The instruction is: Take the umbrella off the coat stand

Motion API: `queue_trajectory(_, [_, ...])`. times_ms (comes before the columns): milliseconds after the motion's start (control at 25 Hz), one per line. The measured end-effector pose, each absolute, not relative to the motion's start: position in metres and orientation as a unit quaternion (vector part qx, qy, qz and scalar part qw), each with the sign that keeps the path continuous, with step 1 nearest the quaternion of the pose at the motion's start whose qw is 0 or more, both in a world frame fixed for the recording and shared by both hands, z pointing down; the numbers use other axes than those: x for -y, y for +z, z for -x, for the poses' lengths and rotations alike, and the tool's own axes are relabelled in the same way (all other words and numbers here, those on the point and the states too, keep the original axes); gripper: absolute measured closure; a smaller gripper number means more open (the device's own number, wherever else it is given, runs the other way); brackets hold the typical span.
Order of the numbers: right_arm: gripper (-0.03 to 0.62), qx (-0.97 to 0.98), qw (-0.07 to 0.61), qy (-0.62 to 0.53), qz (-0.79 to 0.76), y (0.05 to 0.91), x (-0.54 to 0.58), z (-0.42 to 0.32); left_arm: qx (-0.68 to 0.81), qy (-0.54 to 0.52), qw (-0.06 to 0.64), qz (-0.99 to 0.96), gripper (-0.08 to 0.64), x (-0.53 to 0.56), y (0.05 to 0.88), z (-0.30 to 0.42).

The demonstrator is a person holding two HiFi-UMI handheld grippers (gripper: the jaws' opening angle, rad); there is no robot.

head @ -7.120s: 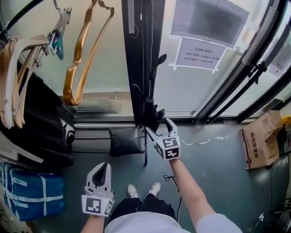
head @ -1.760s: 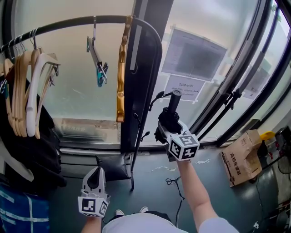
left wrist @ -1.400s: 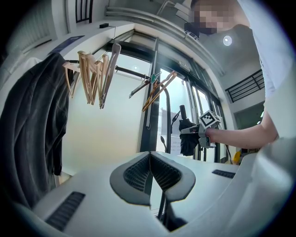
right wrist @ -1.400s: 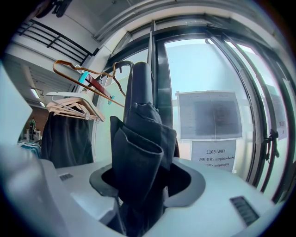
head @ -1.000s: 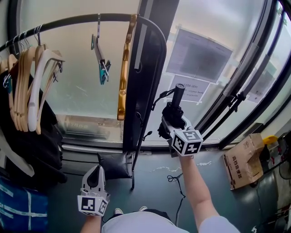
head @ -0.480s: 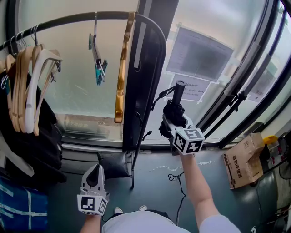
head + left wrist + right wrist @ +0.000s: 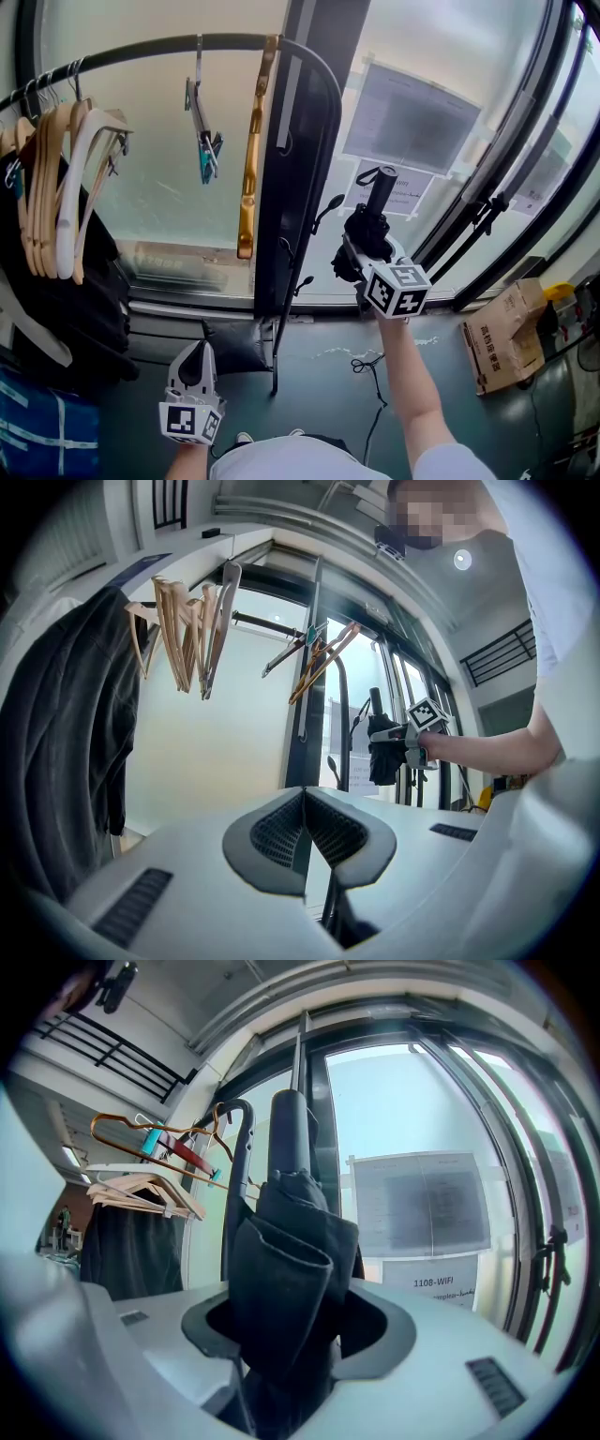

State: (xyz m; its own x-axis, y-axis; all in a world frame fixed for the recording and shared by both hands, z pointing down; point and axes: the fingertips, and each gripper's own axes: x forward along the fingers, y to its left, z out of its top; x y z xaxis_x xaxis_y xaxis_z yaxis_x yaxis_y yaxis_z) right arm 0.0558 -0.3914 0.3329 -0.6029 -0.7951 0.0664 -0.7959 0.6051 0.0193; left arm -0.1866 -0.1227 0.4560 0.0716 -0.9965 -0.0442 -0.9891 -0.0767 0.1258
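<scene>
Pale wooden hangers [image 7: 66, 187] hung bunched at the upper left, over a black garment [image 7: 66, 300]. To their right hung a metal clip hanger with teal clips [image 7: 203, 127] and a glossy amber-brown hanger [image 7: 248, 159]. White paper notices [image 7: 408, 117] were stuck to the glass. A brown cardboard box [image 7: 502, 337] sat on the dark grey floor [image 7: 441, 328].

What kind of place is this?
Likely a cloakroom corner beside a glass wall: a coat stand carries wooden hangers and dark clothing, and a WiFi notice is taped to the glass.

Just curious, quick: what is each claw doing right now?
Left gripper: closed, empty.
Right gripper: closed on the umbrella.
</scene>
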Motion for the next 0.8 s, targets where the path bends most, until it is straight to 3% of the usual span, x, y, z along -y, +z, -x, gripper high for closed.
queue_trajectory(800, [0.348, 0.894, 0.003, 0.016, -0.449, 0.312, 0.358, -0.104, 0.657, -0.058, 0.024, -0.751, 0.534, 0.130, 0.444, 0.165])
